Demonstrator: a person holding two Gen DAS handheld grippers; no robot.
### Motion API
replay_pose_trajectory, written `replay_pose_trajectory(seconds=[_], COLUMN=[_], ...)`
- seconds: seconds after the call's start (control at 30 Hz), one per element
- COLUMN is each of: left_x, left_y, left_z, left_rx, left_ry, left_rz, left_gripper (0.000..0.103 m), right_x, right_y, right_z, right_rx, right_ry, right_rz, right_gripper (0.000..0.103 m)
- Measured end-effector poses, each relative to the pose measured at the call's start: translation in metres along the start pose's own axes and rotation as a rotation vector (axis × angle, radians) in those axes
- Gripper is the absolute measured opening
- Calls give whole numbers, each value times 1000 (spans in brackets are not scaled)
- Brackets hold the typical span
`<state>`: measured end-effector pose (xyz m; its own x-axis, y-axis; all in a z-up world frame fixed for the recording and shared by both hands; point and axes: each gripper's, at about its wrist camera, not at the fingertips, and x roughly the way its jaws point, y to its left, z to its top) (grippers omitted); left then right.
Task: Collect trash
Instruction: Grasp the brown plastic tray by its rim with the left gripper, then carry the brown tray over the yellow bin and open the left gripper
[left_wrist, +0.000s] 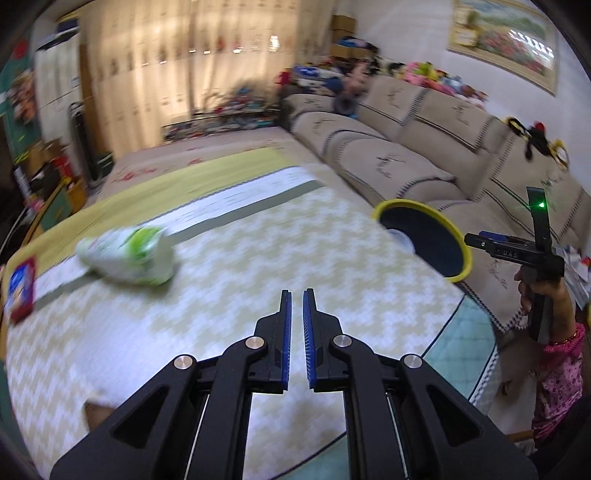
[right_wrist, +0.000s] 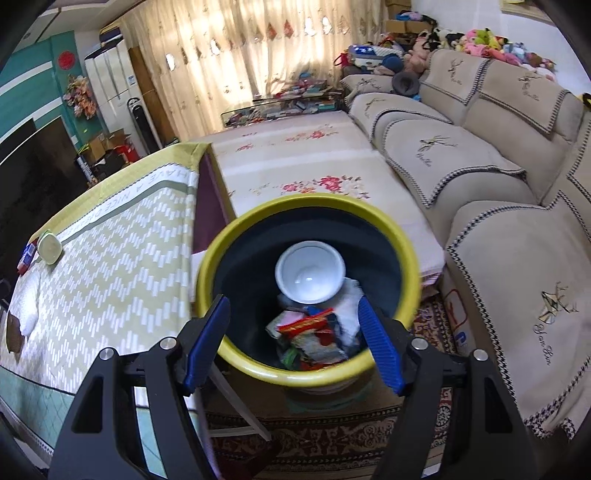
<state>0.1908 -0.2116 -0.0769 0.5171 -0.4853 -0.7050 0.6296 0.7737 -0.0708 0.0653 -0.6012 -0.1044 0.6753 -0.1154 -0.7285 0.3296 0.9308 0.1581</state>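
A dark trash bin with a yellow rim (right_wrist: 229, 354) stands beside the table; it holds a white bowl (right_wrist: 309, 272) and several crumpled wrappers (right_wrist: 314, 339). My right gripper (right_wrist: 293, 343) is open and empty just above the bin's near rim. The bin (left_wrist: 428, 240) and the right gripper (left_wrist: 476, 240) also show in the left wrist view. My left gripper (left_wrist: 297, 321) hovers over the table with its jaws nearly closed and nothing between them. A white-and-green packet (left_wrist: 129, 258) lies on the table ahead and to its left; it also shows in the right wrist view (right_wrist: 50, 247).
The table carries a chevron cloth (left_wrist: 221, 295) with a red-and-blue packet (left_wrist: 20, 291) at its far left edge. A beige sofa (right_wrist: 498, 229) runs along the right. A low floral-covered platform (right_wrist: 295, 166) lies beyond the bin. A patterned rug (right_wrist: 332, 439) covers the floor.
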Motion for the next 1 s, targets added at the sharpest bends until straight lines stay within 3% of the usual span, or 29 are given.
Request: replay_pose_trajectory(seconds=[0.27,0.4,0.47,0.5,0.53,0.63,0.77,1.0], left_x=[24,12,2,-5,-16,-35,-42,-25], left_y=[-49,-36,-19,-10,1,25,49,63], left_z=[33,26,15,7,-2,-27,-53,-80], left_rx=[85,25,-13,-32,-59,-112,-173,-175], left_ry=[0,21,35,40,34,64,117,209], left_rz=[-66,3,61,105,170,282,329,375], left_gripper=[7,9,27,53,66,66,65,40], right_x=[-2,7,11,13,14,16,11,-1], right_y=[-30,-29,-25,-23,-20,-9,5,18], right_z=[-7,-9,-9,-9,-8,-6,-3,-1], right_rx=[50,45,38,35,31,16,-10,-37], right_ry=[-8,7,12,12,12,7,-3,-16], right_rz=[-4,10,21,26,33,52,69,69], right_gripper=[68,69,69,69,69,69,69,69])
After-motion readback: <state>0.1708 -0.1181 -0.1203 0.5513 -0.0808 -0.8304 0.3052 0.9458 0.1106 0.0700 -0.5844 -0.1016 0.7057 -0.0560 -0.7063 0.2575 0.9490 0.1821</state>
